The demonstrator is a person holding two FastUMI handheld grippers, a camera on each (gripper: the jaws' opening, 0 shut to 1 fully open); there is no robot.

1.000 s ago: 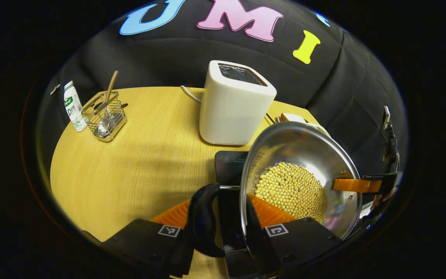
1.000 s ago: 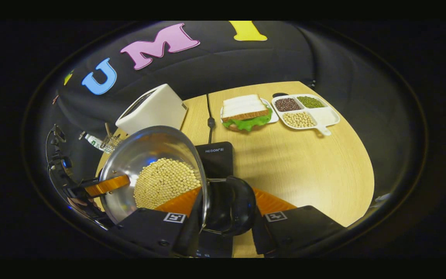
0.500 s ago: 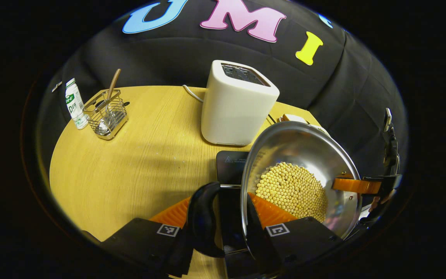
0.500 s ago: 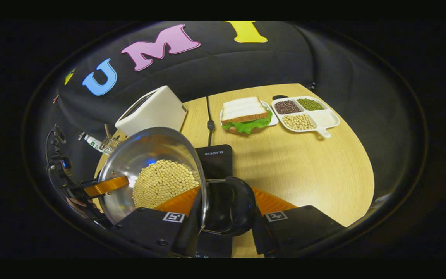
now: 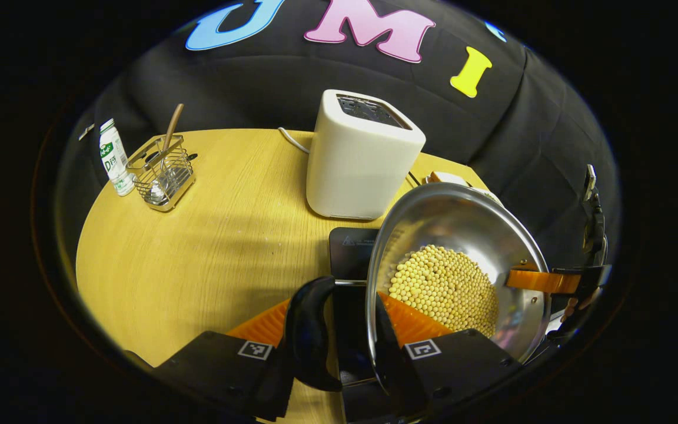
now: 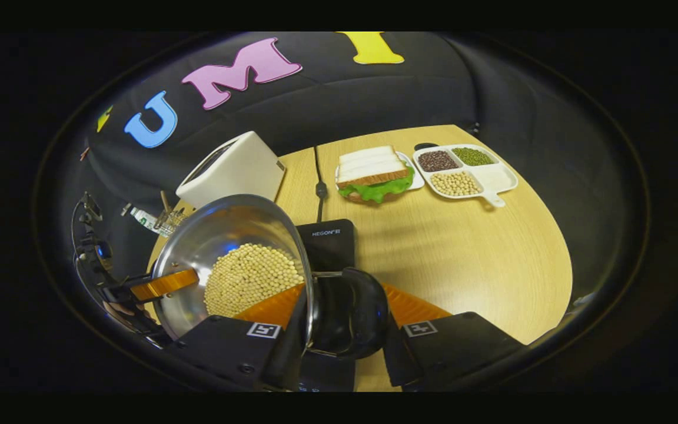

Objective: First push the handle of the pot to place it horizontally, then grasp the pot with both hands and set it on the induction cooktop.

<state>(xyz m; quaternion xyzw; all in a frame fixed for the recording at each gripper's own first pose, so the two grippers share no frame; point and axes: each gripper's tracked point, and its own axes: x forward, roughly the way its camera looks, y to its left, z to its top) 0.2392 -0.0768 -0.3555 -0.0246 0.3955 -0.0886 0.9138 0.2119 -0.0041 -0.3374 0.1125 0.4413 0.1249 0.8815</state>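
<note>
A steel pot [image 5: 457,227] holding yellow beans [image 5: 442,288] is over the black induction cooktop [image 5: 351,250]; I cannot tell whether it touches it. My left gripper [image 5: 339,321] is shut on the pot, one finger outside its black side handle [image 5: 309,335] and one inside the rim. In the right gripper view, my right gripper [image 6: 345,303] is shut the same way on the opposite black handle [image 6: 354,312] of the pot [image 6: 221,229], with the cooktop [image 6: 330,241] behind it. Each gripper also shows across the pot: the right gripper [image 5: 551,281], the left gripper [image 6: 156,285].
A white toaster [image 5: 362,156] stands just behind the cooktop. A bottle [image 5: 112,156] and a wire basket [image 5: 162,174] sit at the table's far left. A sandwich [image 6: 374,171], a divided dish of beans [image 6: 462,171] and a cable [image 6: 318,176] lie at the back right.
Both grippers keep their hold on the pot. The views have shifted only slightly, with the toaster and cooktop drifting a little in frame.
</note>
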